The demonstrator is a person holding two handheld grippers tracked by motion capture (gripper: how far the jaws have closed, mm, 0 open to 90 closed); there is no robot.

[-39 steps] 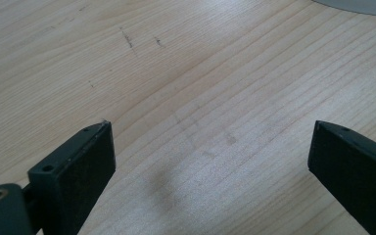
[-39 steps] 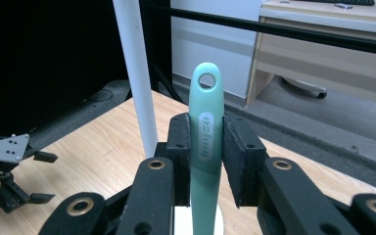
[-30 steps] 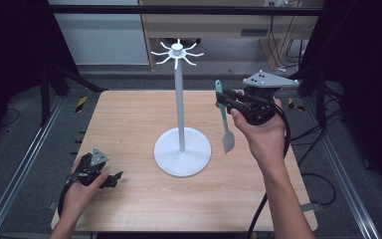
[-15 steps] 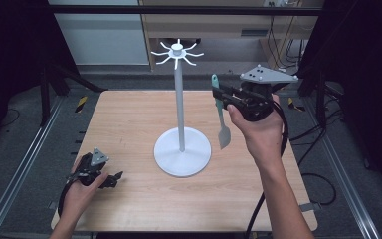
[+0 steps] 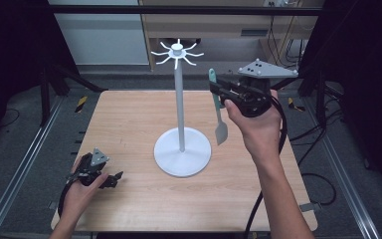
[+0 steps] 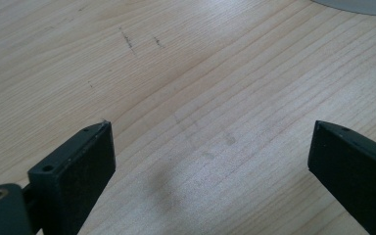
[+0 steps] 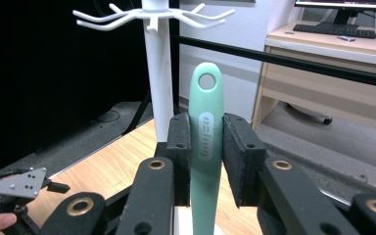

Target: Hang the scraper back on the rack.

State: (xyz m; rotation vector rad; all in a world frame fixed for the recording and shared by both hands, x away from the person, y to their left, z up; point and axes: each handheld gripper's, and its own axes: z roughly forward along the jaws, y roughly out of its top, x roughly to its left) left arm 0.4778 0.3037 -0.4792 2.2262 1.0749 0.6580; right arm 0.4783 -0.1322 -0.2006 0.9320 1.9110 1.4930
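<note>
**Kid:** What is the green thing?

**Helper:** It's a small green spatula (image 7: 205,147). The right gripper (image 5: 218,92) is squeezing its handle between the two black jaws, up in the air over the right side of the wooden table (image 5: 129,124).

**Kid:** Which way does it point?

**Helper:** It stands up and down. The end with the round hole is at the top, above the jaws. The flat grey blade hangs down below them, near the round foot of the white hook stand (image 5: 180,99).

**Kid:** Where do the hooks sit from there?

**Helper:** The ring of hooks is at the top of the pole, higher than the hole and off to the person's left of it. They are near, not touching. I think the hole has to go up and over a hook tip.

**Kid:** Is there any writing?

**Helper:** There are white letters in an oval on the handle. They're too blurry to read.

**Kid:** And the other hand?

**Helper:** The left gripper (image 5: 110,180) rests low at the near left of the table, well apart. Its jaws stand wide with nothing in them. The right one is nearer.
</note>
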